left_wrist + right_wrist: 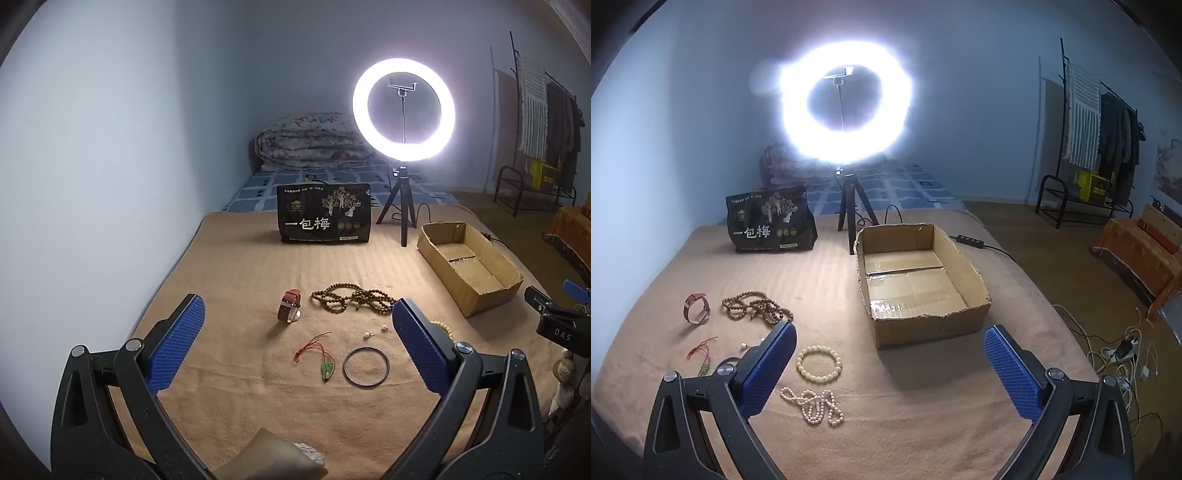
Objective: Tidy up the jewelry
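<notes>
Jewelry lies spread on a tan blanket (240,273). A red-strap watch (289,305), a brown wooden bead string (351,300), a green pendant on a red cord (327,369), a dark bangle (365,366) and two small pearl earrings (376,331) lie ahead of my left gripper (295,343), which stands open and empty above them. In the right wrist view a cream bead bracelet (819,361) and a pearl necklace (814,402) lie just right of the left finger of my right gripper (890,369). That gripper is open and empty. An empty cardboard box (975,277) sits beyond it.
A lit ring light on a small black tripod (402,110) and a black snack bag (323,214) stand at the blanket's far end. A folded quilt (310,142) lies behind. Cables and a power strip (1123,350) lie on the floor to the right, by a clothes rack (1100,147).
</notes>
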A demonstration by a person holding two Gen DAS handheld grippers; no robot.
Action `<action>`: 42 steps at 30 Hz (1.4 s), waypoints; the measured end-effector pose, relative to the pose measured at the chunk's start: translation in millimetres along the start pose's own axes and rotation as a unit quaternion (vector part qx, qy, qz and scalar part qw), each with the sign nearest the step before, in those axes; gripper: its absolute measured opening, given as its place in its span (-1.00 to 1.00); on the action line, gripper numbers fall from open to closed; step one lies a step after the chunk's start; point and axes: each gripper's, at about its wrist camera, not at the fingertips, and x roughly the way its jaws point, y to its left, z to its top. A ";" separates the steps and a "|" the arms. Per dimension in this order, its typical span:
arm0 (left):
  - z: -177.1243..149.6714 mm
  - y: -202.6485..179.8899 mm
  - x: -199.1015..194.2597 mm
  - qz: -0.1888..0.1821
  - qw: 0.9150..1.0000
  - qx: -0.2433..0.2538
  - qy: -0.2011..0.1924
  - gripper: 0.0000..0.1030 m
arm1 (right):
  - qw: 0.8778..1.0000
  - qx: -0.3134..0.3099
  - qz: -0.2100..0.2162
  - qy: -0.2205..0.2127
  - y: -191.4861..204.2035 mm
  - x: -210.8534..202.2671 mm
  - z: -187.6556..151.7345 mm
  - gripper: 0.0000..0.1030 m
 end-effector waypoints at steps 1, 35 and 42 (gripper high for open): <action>8.9 6.7 4.6 -0.003 1.000 -0.008 0.010 1.00 | 1.000 0.000 0.000 0.000 -0.2 -0.3 0.0 0.99; 15.9 -6.1 -4.9 0.012 1.000 0.000 -0.013 1.00 | 1.000 -0.007 0.002 -0.021 -3.7 -15.8 0.6 0.99; 15.7 -5.5 -6.5 0.012 1.000 -0.001 -0.015 1.00 | 1.000 -0.009 0.003 -0.023 -3.3 -17.4 1.1 0.99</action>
